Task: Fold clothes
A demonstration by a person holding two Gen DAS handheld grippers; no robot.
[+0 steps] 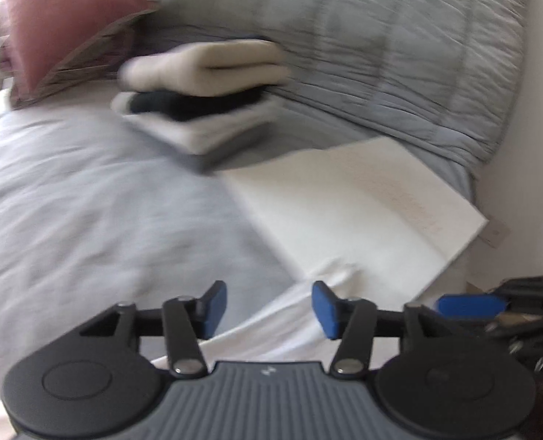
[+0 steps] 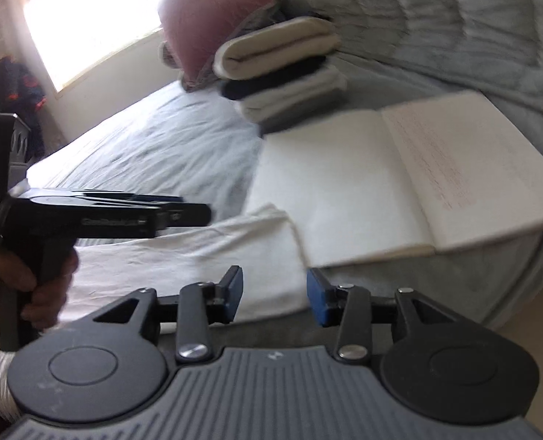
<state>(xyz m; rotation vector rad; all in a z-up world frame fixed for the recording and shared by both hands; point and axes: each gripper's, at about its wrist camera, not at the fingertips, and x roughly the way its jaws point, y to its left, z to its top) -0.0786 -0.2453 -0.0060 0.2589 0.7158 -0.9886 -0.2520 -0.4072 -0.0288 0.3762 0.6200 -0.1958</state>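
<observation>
A bed [image 2: 154, 154] under a pale blue sheet fills the room below a bright window [image 2: 88, 18], a grey quilt [image 1: 399, 55] bunched at its far side with a pink pillow [image 2: 205, 14] beside a stack of folded clothes [image 1: 205, 91]. A white garment [image 2: 205, 256] lies flat at the near edge, its long axis running left to right, one end meeting an open notebook [image 2: 399, 179]. The left hand-held gripper [image 1: 269, 310] and right hand-held gripper [image 2: 274, 295] both hover over it, jaws parted and empty, bare sheet open to the left.
</observation>
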